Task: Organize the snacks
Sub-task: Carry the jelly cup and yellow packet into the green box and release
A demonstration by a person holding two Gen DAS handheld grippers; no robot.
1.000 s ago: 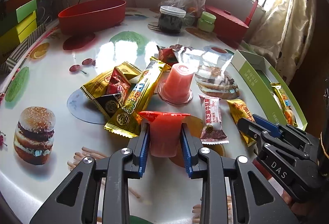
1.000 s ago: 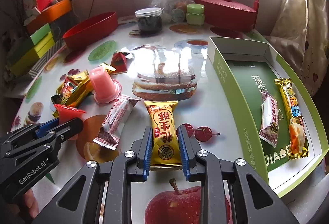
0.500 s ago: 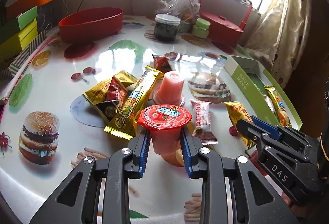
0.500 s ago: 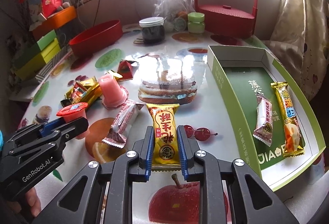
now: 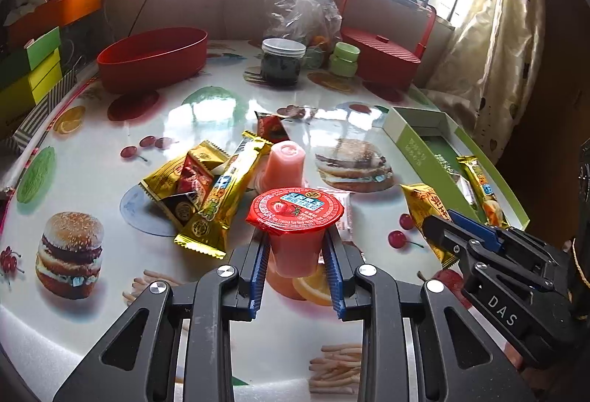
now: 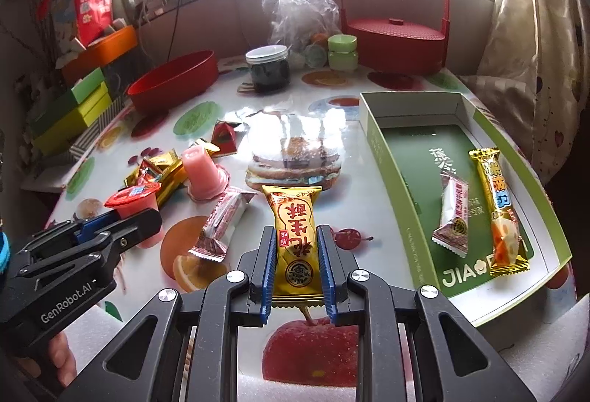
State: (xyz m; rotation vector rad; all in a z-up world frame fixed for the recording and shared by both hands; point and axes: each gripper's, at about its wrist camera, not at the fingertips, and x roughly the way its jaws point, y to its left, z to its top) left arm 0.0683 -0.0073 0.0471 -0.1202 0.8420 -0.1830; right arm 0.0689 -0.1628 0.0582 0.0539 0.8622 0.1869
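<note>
Snacks lay split between the table [image 5: 110, 151] and the green box [image 6: 413, 195], and each of your grippers carried one. Your left gripper [image 5: 297, 254] had its blue pads clamped on the sides of a pink jelly cup [image 5: 295, 236], upright with its red foil lid on top, held clear of the tabletop well to the left of the green box. Your right gripper [image 6: 297, 269] had its jaws pressed together on the lower end of a gold packet with red lettering [image 6: 295, 236], which stood up between the fingers just left of the box's near corner.

Inside the green box you had a white-and-red packet [image 6: 453, 214] and, just beside it toward the outer wall, a long gold bar [image 6: 499, 210]. Left of the box, on the table, sat a second jelly cup [image 5: 284, 164] turned upside down, with a heap of gold wrappers [image 5: 195, 188] touching it on its far side from the box. Between that heap and the box lay a white-and-red packet [image 6: 225, 221]. Beyond the box stood a red oval tub [image 5: 151, 57] and a dark jar [image 5: 282, 61].
</note>
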